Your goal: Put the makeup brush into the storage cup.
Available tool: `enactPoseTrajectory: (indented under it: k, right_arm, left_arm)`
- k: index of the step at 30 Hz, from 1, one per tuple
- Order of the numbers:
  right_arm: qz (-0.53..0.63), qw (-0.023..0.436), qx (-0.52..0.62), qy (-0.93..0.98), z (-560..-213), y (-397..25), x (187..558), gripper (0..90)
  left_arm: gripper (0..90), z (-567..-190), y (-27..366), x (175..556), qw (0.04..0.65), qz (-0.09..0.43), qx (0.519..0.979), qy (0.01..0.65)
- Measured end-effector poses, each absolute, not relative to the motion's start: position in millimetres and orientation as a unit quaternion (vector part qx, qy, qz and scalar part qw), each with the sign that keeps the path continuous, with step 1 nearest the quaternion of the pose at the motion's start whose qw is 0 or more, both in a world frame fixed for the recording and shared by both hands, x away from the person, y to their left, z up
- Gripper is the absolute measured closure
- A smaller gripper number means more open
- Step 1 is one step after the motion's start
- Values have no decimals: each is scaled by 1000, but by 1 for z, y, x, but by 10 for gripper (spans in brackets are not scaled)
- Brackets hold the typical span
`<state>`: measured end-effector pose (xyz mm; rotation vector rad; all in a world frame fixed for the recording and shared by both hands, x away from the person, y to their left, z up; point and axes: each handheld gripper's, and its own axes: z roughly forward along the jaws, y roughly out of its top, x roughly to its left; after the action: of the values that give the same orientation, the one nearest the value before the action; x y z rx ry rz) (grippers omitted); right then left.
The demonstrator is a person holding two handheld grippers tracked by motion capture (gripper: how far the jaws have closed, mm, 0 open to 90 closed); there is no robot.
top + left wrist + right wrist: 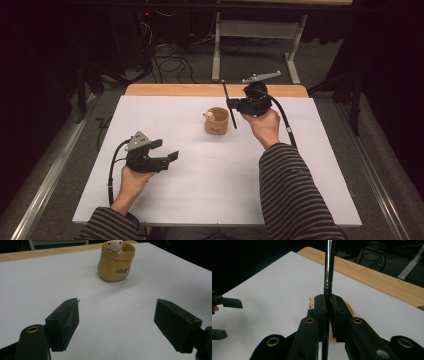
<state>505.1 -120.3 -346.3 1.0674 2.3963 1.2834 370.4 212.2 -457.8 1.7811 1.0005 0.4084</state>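
Slim pen (227, 102), dark with a chrome band, stands near-upright just right of the tan holder cup (217, 121), mid-far table. I judge it light, stiff, slippery; low-barrel grip suits. Right gripper (327, 302) clamps it; left gripper (117, 322) idles near-left, jaws apart.

Table (200, 190): white top, wooden far edge.
Floor (320, 60): grey carpet.
Cables (170, 62): on floor, behind table.
Stand (252, 30): pale metal legs.

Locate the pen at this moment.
In the high view the pen stands clamped in the right claw, just right of the yellow cup, near the table's far wooden edge.
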Motion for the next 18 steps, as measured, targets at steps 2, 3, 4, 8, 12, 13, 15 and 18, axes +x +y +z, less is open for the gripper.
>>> enactPoseTrajectory:
  k: [2, 3, 4, 8, 12, 13, 15, 18]
  right_arm:
    - [438, 107, 364, 815, -348, -119, 506, 859]
    - [439, 105, 364, 815, -349, -119, 507, 859]
    - [440, 104, 365, 814, -349, -118, 507, 859]
    - [446, 102, 365, 811, -346, -118, 508, 859]
    - [448, 98, 371, 808, -352, -119, 512, 859]
    - [445, 96, 371, 809, -353, -118, 513, 859]
    - [447, 96, 367, 810, -353, -115, 513, 859]
    - [450, 97, 363, 810, -350, -112, 516, 859]
  left_arm:
    - [208, -458, 211, 371, 505, 168, 739, 414]
    - [208, -458, 211, 371, 505, 167, 739, 414]
    - [208, -459, 211, 372, 506, 165, 738, 415]
    - [208, -459, 211, 372, 503, 166, 739, 416]
    - [208, -458, 213, 369, 501, 172, 739, 416]
    - [209, -458, 213, 369, 499, 174, 739, 416]
    - [212, -458, 213, 370, 499, 174, 740, 417]
    - [212, -457, 214, 370, 501, 173, 738, 418]
